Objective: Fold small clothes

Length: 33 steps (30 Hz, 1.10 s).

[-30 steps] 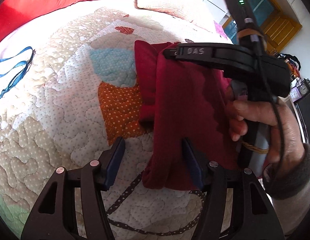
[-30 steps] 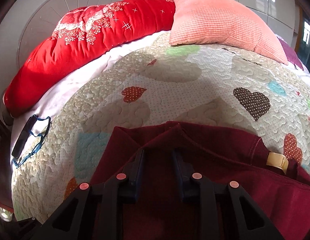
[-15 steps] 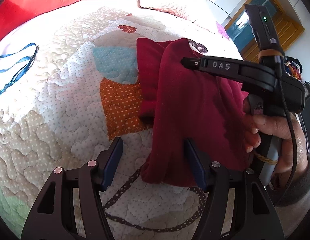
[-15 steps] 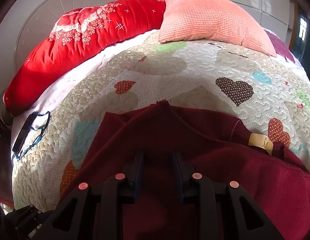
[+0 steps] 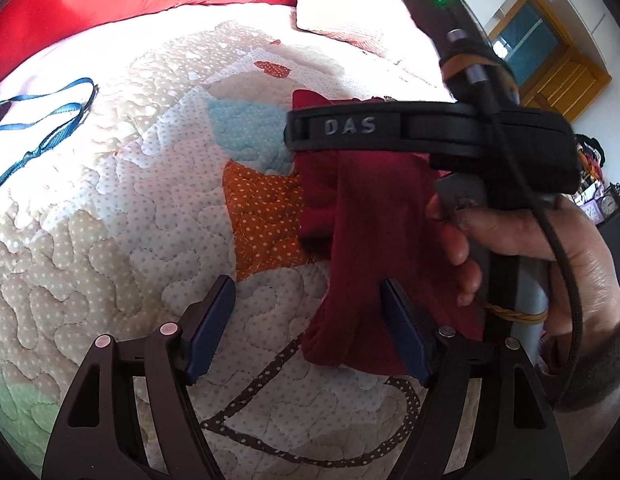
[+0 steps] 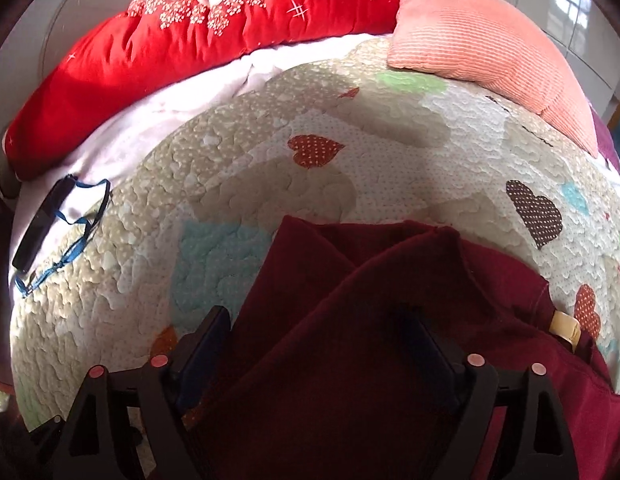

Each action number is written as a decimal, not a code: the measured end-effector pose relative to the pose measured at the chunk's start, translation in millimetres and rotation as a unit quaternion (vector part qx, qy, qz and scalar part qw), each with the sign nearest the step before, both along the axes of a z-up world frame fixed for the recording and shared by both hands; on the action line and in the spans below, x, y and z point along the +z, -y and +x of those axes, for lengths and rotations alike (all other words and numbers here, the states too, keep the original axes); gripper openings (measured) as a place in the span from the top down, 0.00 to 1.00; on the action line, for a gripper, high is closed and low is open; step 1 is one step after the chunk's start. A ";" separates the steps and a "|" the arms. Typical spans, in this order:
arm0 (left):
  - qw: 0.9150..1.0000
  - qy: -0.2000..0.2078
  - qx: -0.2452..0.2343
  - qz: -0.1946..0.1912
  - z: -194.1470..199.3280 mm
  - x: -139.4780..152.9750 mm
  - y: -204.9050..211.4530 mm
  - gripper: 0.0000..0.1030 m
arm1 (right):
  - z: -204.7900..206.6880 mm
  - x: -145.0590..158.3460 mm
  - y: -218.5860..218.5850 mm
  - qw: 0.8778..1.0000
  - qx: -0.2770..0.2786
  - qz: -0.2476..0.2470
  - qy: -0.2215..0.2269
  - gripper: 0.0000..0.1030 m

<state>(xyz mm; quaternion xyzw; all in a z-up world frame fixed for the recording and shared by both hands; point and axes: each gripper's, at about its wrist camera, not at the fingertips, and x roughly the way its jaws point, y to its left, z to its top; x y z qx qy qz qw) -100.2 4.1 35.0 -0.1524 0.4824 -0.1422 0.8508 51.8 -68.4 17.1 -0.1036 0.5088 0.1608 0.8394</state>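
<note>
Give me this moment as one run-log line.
step: folding | left hand-held gripper: open, over quilt | right hand-held gripper: open, above maroon garment | garment: partly folded

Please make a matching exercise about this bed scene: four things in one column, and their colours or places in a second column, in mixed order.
1. garment
2. ribbed pillow
3. lanyard
4. left tongs

A. blue, lying on the quilt's left part
B. open, above the quilt
C. dark red, partly folded
D. salmon pink, at the bed's head

Pairs: 1-C, 2-D, 3-A, 4-B
</note>
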 end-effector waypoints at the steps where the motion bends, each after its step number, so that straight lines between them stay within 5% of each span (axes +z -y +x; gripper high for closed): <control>1: 1.000 0.000 0.001 0.001 -0.1 -0.5 0.7 0.26 | -1.4 -2.0 -1.3 1.000 0.006 -0.013 0.008 0.14; 4: 1.000 0.001 0.004 0.006 0.4 0.0 7.1 0.25 | -10.9 3.7 9.4 0.999 -0.005 -0.009 0.045 0.43; 8: 0.999 0.002 -0.026 -0.020 -1.1 3.6 18.1 0.32 | -26.6 32.7 53.8 0.992 -0.037 0.113 0.053 0.83; 9: 0.998 0.003 -0.047 -0.036 -2.9 7.4 22.7 0.58 | -33.4 43.2 67.9 0.987 -0.046 0.139 0.062 0.83; 10: 0.997 0.003 -0.071 -0.043 -5.1 13.0 29.8 0.70 | -40.6 53.4 81.1 0.983 -0.052 0.164 0.068 0.85; 15: 0.987 0.066 -0.140 -0.041 -28.9 59.1 68.7 0.75 | -83.6 101.2 156.2 0.958 -0.086 0.246 0.123 0.86; 21: 0.963 0.097 -0.246 -0.050 -56.7 95.5 144.4 0.76 | -133.0 127.2 243.2 0.942 -0.136 0.260 0.163 0.87; 28: 0.942 0.077 -0.326 -0.019 -75.2 80.1 231.2 0.76 | -158.5 95.0 323.8 0.933 -0.219 0.245 0.147 0.88; 33: 0.938 0.042 -0.345 -0.003 -74.0 54.7 272.0 0.76 | -154.3 46.7 359.4 0.929 -0.267 0.239 0.097 0.88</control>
